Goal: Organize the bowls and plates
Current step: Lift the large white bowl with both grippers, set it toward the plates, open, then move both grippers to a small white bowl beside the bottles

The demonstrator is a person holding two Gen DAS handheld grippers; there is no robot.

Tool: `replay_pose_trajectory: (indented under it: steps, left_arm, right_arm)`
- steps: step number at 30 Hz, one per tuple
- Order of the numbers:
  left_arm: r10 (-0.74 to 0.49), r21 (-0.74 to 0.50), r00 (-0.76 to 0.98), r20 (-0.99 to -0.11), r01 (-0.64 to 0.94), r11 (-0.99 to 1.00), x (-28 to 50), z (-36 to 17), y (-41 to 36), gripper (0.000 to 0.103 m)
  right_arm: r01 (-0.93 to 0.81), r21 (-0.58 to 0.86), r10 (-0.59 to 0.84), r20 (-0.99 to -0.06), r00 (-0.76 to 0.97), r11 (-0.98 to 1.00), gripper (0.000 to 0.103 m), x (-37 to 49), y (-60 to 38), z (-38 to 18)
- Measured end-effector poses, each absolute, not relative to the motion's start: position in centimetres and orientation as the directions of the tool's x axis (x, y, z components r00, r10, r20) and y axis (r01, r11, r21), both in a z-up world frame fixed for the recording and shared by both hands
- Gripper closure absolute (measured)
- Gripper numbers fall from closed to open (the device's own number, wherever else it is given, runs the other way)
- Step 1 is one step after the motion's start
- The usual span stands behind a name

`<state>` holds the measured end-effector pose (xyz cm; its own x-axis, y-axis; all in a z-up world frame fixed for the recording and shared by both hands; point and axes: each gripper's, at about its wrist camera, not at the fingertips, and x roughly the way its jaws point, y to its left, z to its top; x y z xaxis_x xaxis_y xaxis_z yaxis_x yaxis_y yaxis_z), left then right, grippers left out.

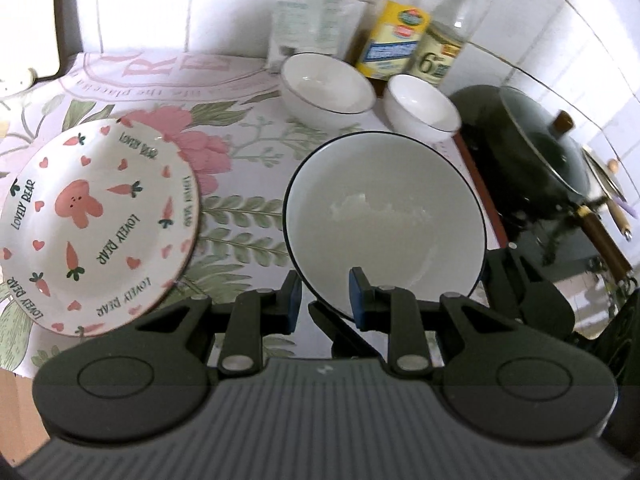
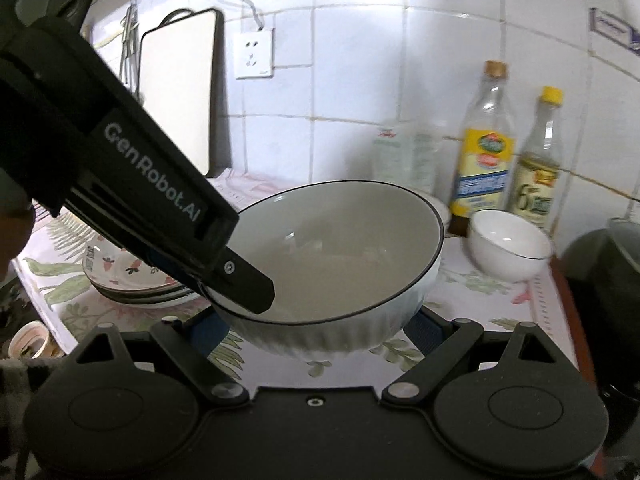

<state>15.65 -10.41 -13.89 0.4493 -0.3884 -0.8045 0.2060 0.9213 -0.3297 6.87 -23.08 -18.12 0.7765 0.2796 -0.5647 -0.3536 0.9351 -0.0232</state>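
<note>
A large white bowl with a dark rim is held tilted above the flowered cloth. My left gripper is shut on its near rim, one pad inside and one outside; it also shows in the right wrist view clamping the rim. My right gripper is open, its fingers on either side of the ribbed underside of the big bowl. A Lovely Bear plate lies at left on a stack. Two smaller white bowls stand behind.
Bottles stand against the tiled wall. A dark lidded wok sits on the stove at right. A cutting board leans on the wall at left. A cup is at the counter's left edge.
</note>
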Motion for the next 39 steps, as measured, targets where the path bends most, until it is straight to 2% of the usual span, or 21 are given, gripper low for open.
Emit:
replay_pose_trajectory:
  steps: [18,29,32,36,39]
  left_arm:
    - [-0.305,-0.264,0.437,-0.846,0.152,0.952,20.6,-19.3,-10.6,0.079]
    - [-0.264,-0.219,0.416,-0.871,0.151,0.964,20.3,-19.2,-11.5,0.078]
    - [-0.26,-0.213,0.417,-0.871,0.157,0.964,19.9,-18.5,-11.4,0.076]
    - [-0.258,-0.205,0.418,-0.871,0.167,0.964,19.2,-16.7,-11.4,0.064]
    - [-0.253,-0.192,0.403,-0.879,0.186,0.964,18.6,-15.2,-11.6,0.062]
  right_arm:
    - [-0.373,0.104,0.346,-0.655,0.672,0.922,0.008,14.1,-23.2,-23.8]
    - [-0.349,0.14,0.348,-0.671,0.655,0.927,0.008,13.7,-23.5,-23.8]
    - [-0.332,0.144,0.34,-0.663,0.667,0.932,0.008,12.4,-23.7,-22.8]
    - [-0.322,0.138,0.333,-0.633,0.699,0.937,0.008,10.4,-24.4,-20.9]
    - [-0.31,0.119,0.315,-0.621,0.718,0.943,0.008,9.1,-25.0,-19.3]
